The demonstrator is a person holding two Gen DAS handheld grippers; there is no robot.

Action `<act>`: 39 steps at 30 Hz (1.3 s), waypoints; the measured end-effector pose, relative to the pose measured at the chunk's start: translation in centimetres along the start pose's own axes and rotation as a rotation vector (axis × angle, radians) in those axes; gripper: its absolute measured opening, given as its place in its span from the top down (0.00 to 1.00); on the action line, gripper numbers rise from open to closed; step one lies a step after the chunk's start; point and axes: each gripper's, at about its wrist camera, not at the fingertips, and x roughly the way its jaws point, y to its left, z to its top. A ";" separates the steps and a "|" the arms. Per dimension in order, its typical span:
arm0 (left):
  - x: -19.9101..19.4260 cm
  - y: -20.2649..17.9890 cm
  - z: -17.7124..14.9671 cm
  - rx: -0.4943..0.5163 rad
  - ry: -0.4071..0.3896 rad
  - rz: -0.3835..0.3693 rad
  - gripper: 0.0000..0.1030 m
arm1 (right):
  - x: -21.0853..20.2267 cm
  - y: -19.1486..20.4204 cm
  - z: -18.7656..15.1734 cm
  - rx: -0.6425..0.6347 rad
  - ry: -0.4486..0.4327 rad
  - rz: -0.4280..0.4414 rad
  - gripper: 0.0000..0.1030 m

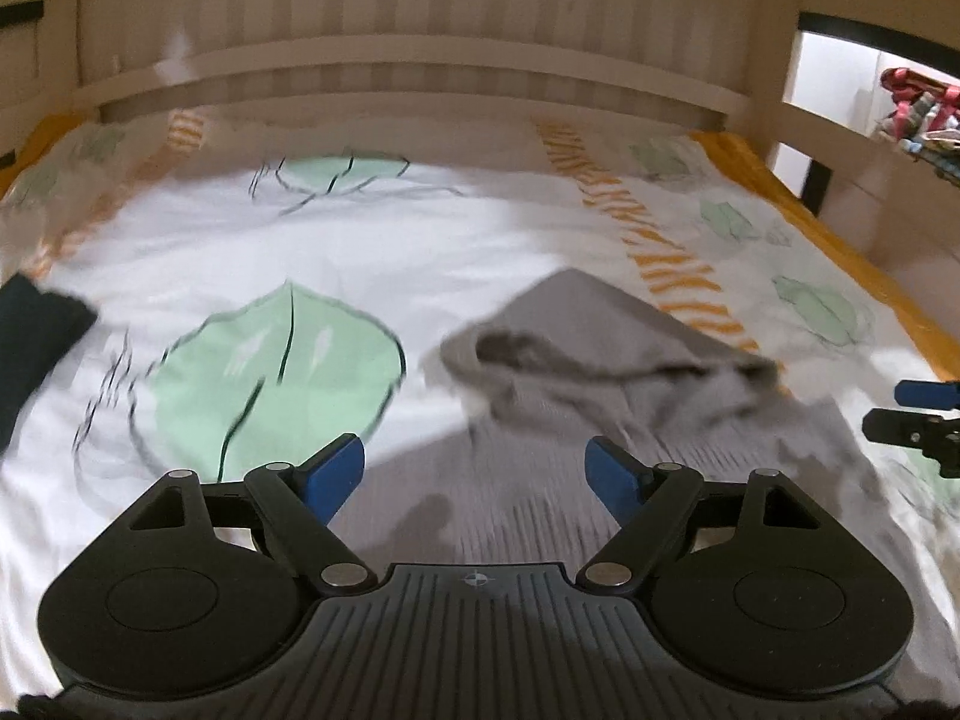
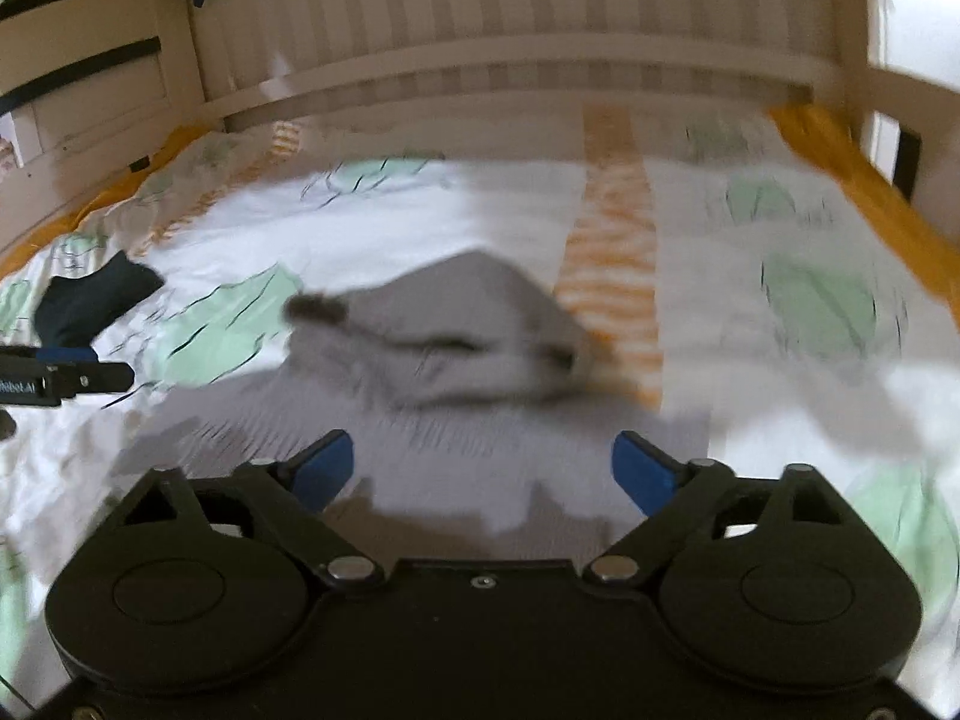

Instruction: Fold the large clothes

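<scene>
Grey garment: the grey hooded top [image 1: 606,354] lies crumpled on the bed, hood peak toward twelve o'clock, its body spreading down under both claws.
Left claw: the left claw [image 1: 477,474] is spread wide, holding nothing, poised over the garment's lower cloth; whether it touches is unclear through the blur.
Right claw: the right claw [image 2: 483,471] is likewise wide and empty above the grey cloth.
Neighbours: a dark garment [image 1: 33,342] sits at nine o'clock, well apart from the grey one; a heap of patterned cloth [image 1: 918,114] shows beyond the rail at two o'clock.
Bedding: white duvet [image 1: 420,240] with green leaves and orange stripes.
Edges: a slatted headboard [image 1: 444,24] closes twelve o'clock; a side rail [image 2: 90,102] runs at ten o'clock.
Room: bare duvet lies between garment and headboard.
</scene>
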 end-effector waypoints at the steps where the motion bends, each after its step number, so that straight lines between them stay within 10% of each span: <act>1: 1.0 0.0 0.4 0.004 -0.004 0.003 0.22 | 1.3 -0.4 0.6 -0.017 -0.007 -0.005 0.20; 4: 4.4 -0.1 1.7 0.030 -0.005 0.010 0.22 | 4.7 -1.8 1.8 -0.039 0.000 -0.016 0.34; 22: 16.3 -0.7 2.2 0.224 0.124 0.058 0.24 | 15.9 -2.3 3.3 -0.248 0.037 -0.003 0.34; 24: 16.3 -0.3 2.4 0.189 0.108 0.058 0.45 | 16.3 -2.6 3.9 -0.235 0.045 -0.007 0.36; 26: 15.7 -0.2 2.8 0.168 0.065 0.059 0.81 | 16.9 -2.8 4.6 -0.225 0.068 -0.015 0.78; 27: 14.9 -0.1 3.0 0.154 0.024 0.064 0.82 | 17.3 -3.0 5.1 -0.227 0.077 -0.035 0.90; 33: 12.5 0.0 1.4 0.200 -0.030 0.016 0.81 | 13.6 -5.3 7.0 -0.169 -0.158 -0.032 0.88; 39: 13.9 1.3 -0.8 0.217 0.099 -0.004 0.72 | 16.1 -6.4 1.3 -0.300 0.107 -0.038 0.77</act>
